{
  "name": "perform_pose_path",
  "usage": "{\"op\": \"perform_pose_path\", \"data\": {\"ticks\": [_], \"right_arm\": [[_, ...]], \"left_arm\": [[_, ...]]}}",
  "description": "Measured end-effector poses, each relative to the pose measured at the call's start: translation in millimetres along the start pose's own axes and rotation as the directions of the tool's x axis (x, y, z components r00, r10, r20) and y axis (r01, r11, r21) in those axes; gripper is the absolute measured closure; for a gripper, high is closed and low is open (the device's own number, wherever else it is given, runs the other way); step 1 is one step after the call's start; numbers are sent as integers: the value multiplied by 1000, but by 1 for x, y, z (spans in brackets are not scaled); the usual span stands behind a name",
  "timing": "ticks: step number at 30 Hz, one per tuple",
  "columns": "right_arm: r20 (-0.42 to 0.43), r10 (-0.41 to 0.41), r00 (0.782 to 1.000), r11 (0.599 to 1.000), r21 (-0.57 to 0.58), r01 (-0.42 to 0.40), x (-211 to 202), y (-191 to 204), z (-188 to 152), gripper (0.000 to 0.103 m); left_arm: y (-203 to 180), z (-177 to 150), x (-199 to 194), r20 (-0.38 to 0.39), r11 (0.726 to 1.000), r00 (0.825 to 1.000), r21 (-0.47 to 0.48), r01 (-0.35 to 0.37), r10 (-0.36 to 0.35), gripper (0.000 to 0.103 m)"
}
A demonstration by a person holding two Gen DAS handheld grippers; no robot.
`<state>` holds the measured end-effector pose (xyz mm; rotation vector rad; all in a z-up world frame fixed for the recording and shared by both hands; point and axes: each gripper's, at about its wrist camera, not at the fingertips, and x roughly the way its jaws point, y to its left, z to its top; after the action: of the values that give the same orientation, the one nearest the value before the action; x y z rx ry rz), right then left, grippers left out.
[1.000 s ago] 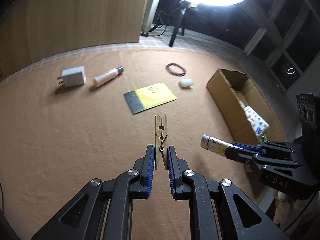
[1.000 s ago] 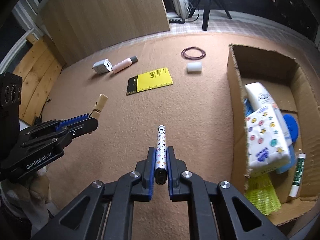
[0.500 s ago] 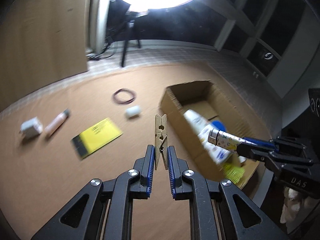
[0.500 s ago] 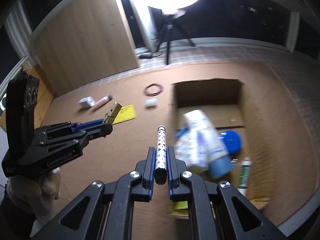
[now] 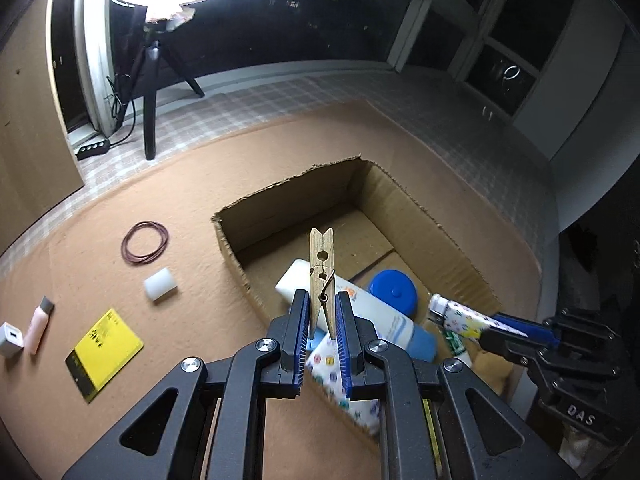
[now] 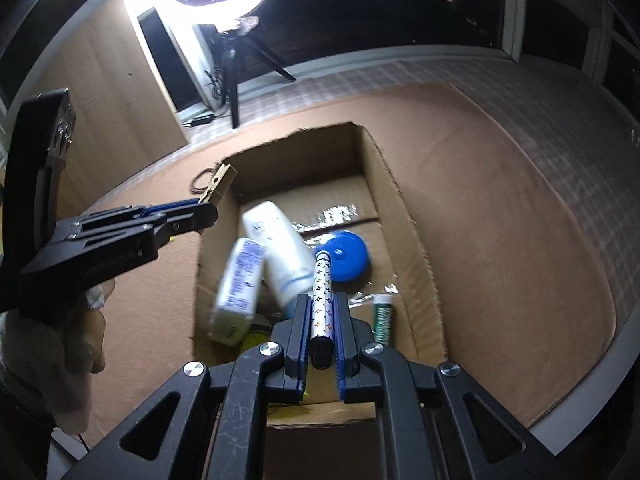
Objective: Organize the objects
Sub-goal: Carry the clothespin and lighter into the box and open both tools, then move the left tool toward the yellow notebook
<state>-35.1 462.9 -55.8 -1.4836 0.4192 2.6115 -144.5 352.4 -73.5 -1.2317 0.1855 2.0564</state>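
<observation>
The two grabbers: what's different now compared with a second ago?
Both swung from over the mat to above the cardboard box. The left gripper still clamps the wooden clothespin; the right gripper still clamps the patterned lighter. Nothing was released. The rubber bands, yellow card and box contents lie unmoved.

A bottle [image 5: 360, 312], a round lid [image 5: 394, 288] and a packet [image 5: 344, 384] are contained in the cardboard box [image 5: 436, 220]; rubber bands [image 5: 145, 238], a cylinder [image 5: 161, 285] and a card [image 5: 105, 350] are laid left of it.
</observation>
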Motion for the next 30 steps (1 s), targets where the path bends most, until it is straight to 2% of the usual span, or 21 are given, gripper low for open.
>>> {"op": "perform_pose_path", "data": {"ticks": [6,11,12,13,15,19,21,23,25,30], "right_arm": [[-28,-1,1000,1000,8,1,8,-7,-6,93],[-32,0,999,1000,-9,0,9,-1,-7,91],[-31,0,1000,1000,-12,-1,9,0,-7,84],[-29,1,1000,1000,-15,-1,8,2,-7,73],[-13,-4,1000,1000,-27,4,5,7,-6,61],[6,-6,1000,1000,-28,7,1,13,-5,60],[12,2,1000,1000,-22,-2,-2,15,-5,60],[18,7,1000,1000,-14,-7,-4,17,-4,60],[23,23,999,1000,-11,-23,-6,21,-4,59],[25,52,998,999,-17,-51,-9,34,-4,59]], "left_arm": [[-6,0,17,-25,1000,1000,4,-2,2,89],[-6,0,13,-24,1000,1000,13,6,-5,89],[-6,0,10,-21,1000,1000,14,3,-3,88],[-5,0,8,-19,1000,1000,17,1,-1,88],[-4,-1,3,-12,1000,1000,26,-5,5,88],[1,-6,-9,-1,999,1000,46,-20,20,87],[6,-10,-16,4,998,1000,50,-31,31,82],[13,-14,-23,8,999,999,42,-34,33,73],[24,-19,-30,18,999,999,26,-35,35,59],[60,-33,-43,17,997,997,-1,-76,76,50]]}}
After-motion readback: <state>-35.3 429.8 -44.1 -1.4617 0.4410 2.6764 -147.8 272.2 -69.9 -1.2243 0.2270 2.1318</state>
